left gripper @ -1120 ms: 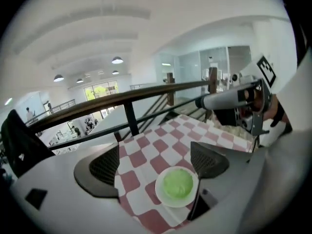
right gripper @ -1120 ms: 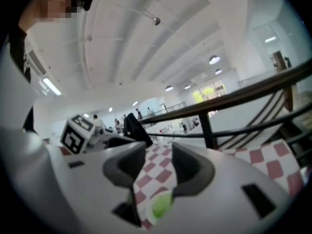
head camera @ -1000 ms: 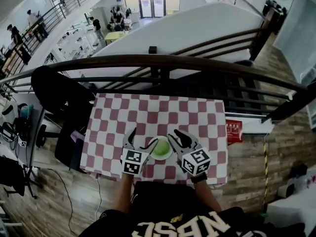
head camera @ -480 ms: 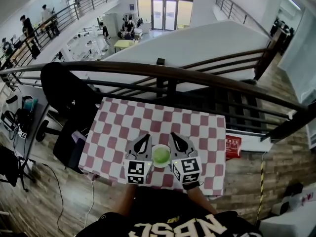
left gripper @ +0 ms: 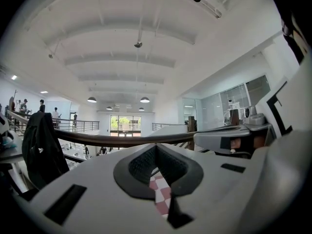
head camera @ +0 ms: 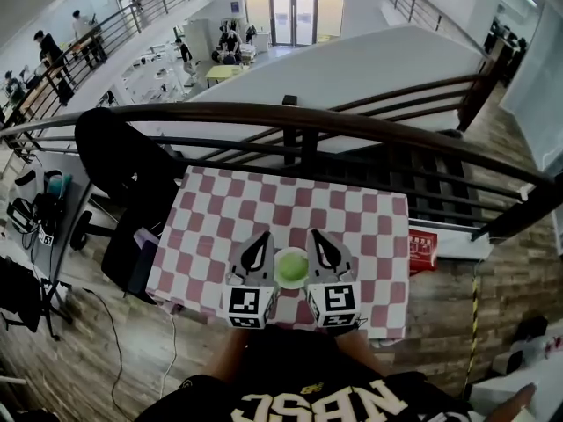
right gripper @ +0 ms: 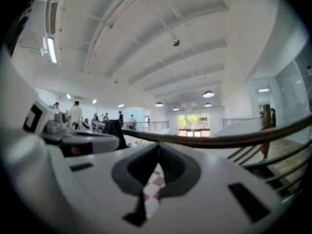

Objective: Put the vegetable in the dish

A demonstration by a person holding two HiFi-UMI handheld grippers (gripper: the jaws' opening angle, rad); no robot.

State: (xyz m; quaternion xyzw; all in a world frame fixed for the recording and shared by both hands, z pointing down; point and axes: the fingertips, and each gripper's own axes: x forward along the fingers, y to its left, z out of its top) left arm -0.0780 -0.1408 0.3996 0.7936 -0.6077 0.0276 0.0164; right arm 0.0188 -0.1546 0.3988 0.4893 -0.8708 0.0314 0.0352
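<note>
The green vegetable [head camera: 290,264] sits in the white dish [head camera: 291,284] on the checkered table [head camera: 264,202], just beside the left gripper [head camera: 264,238] and right gripper [head camera: 315,238], whose jaws have just closed together empty, with a dark railing [head camera: 299,118] beyond.

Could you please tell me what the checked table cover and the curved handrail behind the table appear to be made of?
Table cover: probably cloth or vinyl with a matte look; the red-and-white check pattern seems to drape over the table's edge. Handrail: apparently dark brown wood with a smooth, slightly glossy finish, though it is too far off to be sure.
</note>
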